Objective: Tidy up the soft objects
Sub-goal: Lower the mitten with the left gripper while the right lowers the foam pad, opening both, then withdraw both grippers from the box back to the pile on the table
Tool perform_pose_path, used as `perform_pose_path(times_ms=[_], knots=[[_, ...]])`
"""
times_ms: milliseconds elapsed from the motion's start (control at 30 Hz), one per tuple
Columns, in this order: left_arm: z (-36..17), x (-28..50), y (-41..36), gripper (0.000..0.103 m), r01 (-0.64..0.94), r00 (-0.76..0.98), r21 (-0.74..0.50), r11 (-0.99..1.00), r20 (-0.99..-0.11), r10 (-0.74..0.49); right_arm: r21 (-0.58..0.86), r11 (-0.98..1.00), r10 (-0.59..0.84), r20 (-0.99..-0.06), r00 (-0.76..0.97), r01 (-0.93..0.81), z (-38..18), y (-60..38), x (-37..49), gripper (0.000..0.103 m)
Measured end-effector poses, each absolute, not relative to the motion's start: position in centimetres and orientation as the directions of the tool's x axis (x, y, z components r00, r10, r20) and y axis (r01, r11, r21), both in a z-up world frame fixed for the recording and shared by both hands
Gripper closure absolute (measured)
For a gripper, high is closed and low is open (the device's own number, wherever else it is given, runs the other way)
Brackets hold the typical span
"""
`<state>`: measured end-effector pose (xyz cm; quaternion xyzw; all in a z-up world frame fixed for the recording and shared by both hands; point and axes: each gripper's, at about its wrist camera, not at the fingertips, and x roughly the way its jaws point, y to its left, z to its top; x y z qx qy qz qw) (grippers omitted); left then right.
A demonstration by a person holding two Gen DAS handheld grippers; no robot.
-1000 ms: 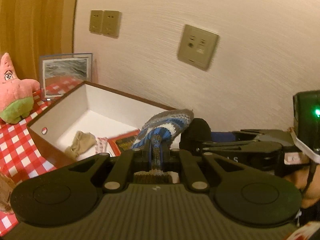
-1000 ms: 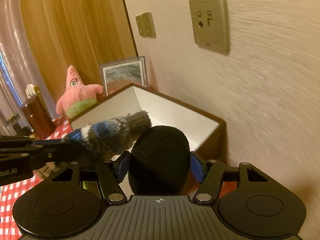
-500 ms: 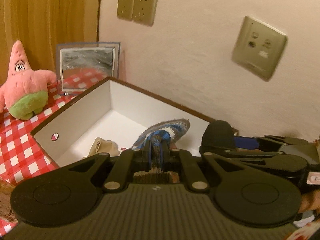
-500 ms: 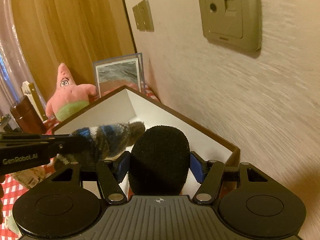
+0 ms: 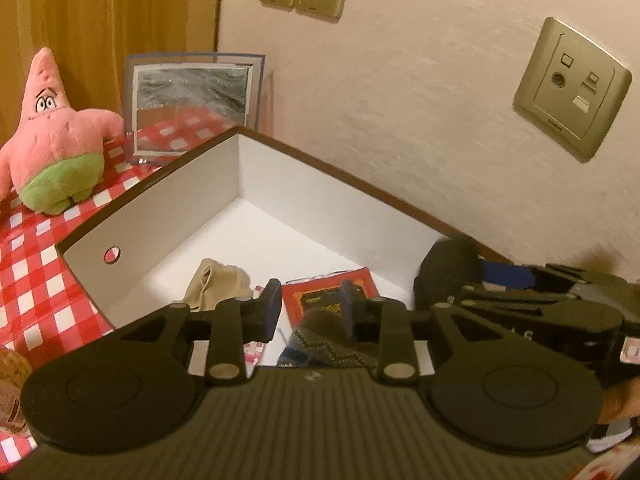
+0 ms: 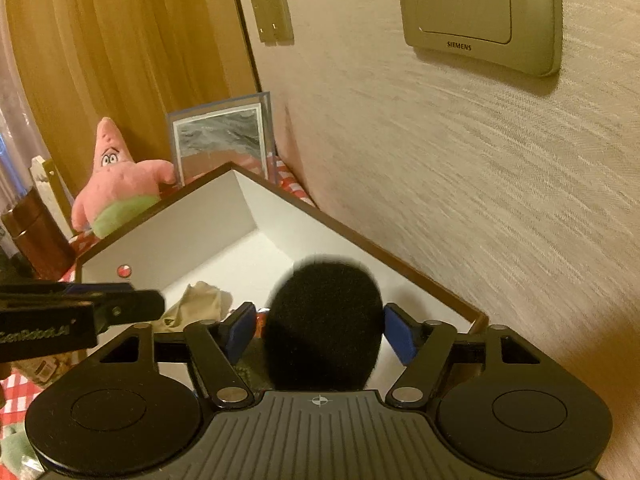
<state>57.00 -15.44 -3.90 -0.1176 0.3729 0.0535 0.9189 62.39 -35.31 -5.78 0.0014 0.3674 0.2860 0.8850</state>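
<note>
My left gripper [image 5: 309, 304] hangs over the white box [image 5: 160, 188]. Its jaws are opening, and the blue-grey knitted piece [image 5: 324, 344] lies loose below and between the fingers, free of the pads. My right gripper [image 6: 320, 332] is at the box's right end, jaws also opening. The black foam ball [image 6: 324, 328] sits blurred between its blue pads, with a gap showing on the left side. In the left wrist view the ball [image 5: 444, 264] shows at the right gripper's tip. A beige cloth [image 5: 216, 284] lies on the box floor.
A red packet [image 5: 320, 296] lies in the box beside the cloth. A pink star plush [image 5: 56, 148] and a picture frame [image 5: 192, 104] stand on the red checked tablecloth [image 5: 36, 280] behind the box. The wall with its sockets [image 6: 480, 8] runs close along the right.
Both grippers moved forward and down over the box. The left one opened and the knitted piece dropped from its pads. The right pads spread away from the black ball.
</note>
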Motion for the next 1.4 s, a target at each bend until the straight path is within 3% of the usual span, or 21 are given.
perform_pose_path(times_ms=[700, 1400], knots=[[-3.3, 53.1, -15.2, 0.07, -0.179, 0.713, -0.202, 0.963, -0.701, -0.014, 0.22, 0.837, 0.514, -0.631, 0.581, -0.501, -4.8, -36.2, 59.9, 0.027], [-0.8, 39.7, -13.6, 0.07, -0.088, 0.745, -0.216, 0.972, -0.663, -0.08, 0.233, 0.846, 0.51, -0.615, 0.601, -0.48, -1.5, -38.5, 48.1, 0.027]])
